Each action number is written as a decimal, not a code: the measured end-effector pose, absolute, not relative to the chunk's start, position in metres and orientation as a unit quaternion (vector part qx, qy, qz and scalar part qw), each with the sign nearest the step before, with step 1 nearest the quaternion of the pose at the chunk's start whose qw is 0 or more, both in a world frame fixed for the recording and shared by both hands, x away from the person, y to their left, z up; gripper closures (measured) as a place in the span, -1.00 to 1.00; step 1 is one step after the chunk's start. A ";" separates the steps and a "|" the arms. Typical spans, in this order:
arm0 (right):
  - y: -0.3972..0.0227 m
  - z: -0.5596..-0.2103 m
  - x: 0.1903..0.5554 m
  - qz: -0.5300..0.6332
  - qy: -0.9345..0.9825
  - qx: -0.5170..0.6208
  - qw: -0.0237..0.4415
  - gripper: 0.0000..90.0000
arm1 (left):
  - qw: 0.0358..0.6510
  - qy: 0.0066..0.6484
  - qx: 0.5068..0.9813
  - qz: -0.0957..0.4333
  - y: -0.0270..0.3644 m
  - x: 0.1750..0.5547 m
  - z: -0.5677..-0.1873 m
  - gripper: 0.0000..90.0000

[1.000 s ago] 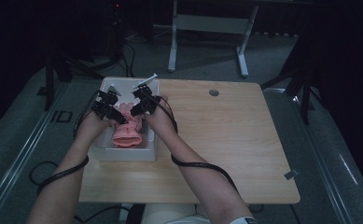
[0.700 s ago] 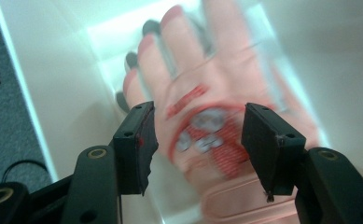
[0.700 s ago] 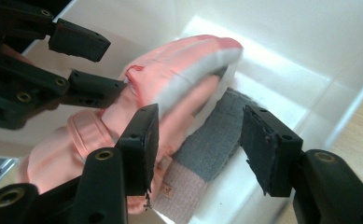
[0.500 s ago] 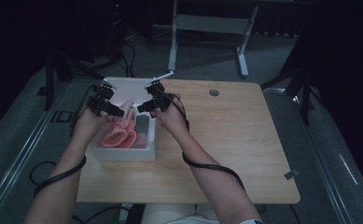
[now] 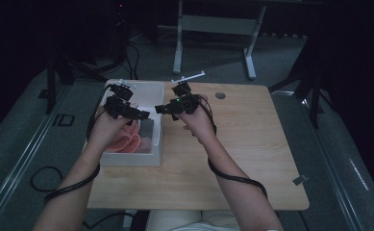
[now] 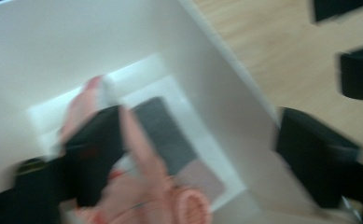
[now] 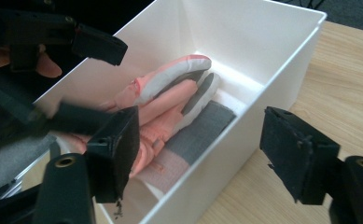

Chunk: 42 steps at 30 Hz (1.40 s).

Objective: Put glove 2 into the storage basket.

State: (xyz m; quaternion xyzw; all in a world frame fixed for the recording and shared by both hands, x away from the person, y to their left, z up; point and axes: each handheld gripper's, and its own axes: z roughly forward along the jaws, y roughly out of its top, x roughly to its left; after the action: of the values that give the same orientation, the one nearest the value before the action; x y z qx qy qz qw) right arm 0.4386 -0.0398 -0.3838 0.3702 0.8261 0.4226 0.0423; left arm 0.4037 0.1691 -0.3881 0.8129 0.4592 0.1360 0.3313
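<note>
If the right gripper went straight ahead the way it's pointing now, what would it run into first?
Most likely the white box's near side wall, which sits between the open right gripper's jaws; the pink glove lies beyond it, though depth is hard to judge.

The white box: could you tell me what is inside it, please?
Pink gloves with grey-white fingertips lie in the white box, on a grey pad. Whatever is beneath them is covered.

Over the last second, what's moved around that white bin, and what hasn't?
Both tongs have come up and apart. The right tongs pulled off toward the bin's right wall and now hang open over it. The left tongs sit above the pink glove, which has dropped back into the white bin; blur hides their grip. Bin and wooden table stayed put.
</note>
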 end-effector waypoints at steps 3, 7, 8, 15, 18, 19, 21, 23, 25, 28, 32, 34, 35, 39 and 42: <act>-0.058 -0.384 0.434 0.435 0.826 0.355 0.049 -0.55 | 0.347 0.445 0.816 0.127 0.159 0.400 -0.386 -0.96; -0.077 -0.388 0.431 0.431 0.826 0.358 0.065 -0.57 | 0.375 0.424 0.817 0.111 0.149 0.395 -0.386 -0.98; -0.081 -0.390 0.431 0.433 0.825 0.359 0.062 -0.58 | 0.376 0.418 0.819 0.113 0.145 0.393 -0.387 -0.98; -0.105 -0.407 0.429 0.424 0.833 0.347 0.077 -0.60 | 0.386 0.373 0.836 0.112 0.116 0.376 -0.387 -0.98; -0.114 -0.415 0.427 0.423 0.835 0.343 0.075 -0.61 | 0.388 0.353 0.844 0.116 0.103 0.367 -0.386 -0.98; -0.117 -0.418 0.427 0.423 0.837 0.339 0.077 -0.62 | 0.391 0.347 0.845 0.113 0.099 0.363 -0.387 -0.98; -0.121 -0.422 0.424 0.422 0.839 0.333 0.082 -0.62 | 0.395 0.335 0.848 0.111 0.091 0.358 -0.389 -0.98; -0.126 -0.427 0.422 0.421 0.844 0.323 0.086 -0.63 | 0.398 0.325 0.851 0.110 0.084 0.352 -0.391 -0.98; -0.131 -0.433 0.421 0.422 0.844 0.319 0.086 -0.63 | 0.398 0.316 0.854 0.111 0.077 0.347 -0.395 -0.98; -0.139 -0.441 0.419 0.426 0.844 0.315 0.086 -0.63 | 0.404 0.306 0.855 0.110 0.068 0.340 -0.399 -0.98; -0.148 -0.450 0.415 0.423 0.847 0.311 0.087 -0.63 | 0.416 0.291 0.852 0.127 0.056 0.331 -0.405 -0.98; -0.152 -0.455 0.413 0.421 0.848 0.311 0.086 -0.62 | 0.412 0.285 0.856 0.131 0.051 0.328 -0.410 -0.98; -0.154 -0.458 0.412 0.420 0.849 0.309 0.086 -0.62 | 0.409 0.282 0.858 0.131 0.049 0.326 -0.412 -0.98; -0.165 -0.468 0.407 0.419 0.850 0.307 0.084 -0.62 | 0.410 0.273 0.863 0.116 0.041 0.321 -0.423 -0.98; -0.171 -0.477 0.403 0.415 0.852 0.309 0.081 -0.62 | 0.406 0.268 0.868 0.104 0.035 0.317 -0.432 -0.98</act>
State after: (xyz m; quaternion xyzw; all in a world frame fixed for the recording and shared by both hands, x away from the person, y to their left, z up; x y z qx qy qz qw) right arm 0.4035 -0.1711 -0.4767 0.3090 0.8518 0.4151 0.0812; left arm 0.3171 0.0352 -0.4324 0.8677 0.2676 0.1040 0.4058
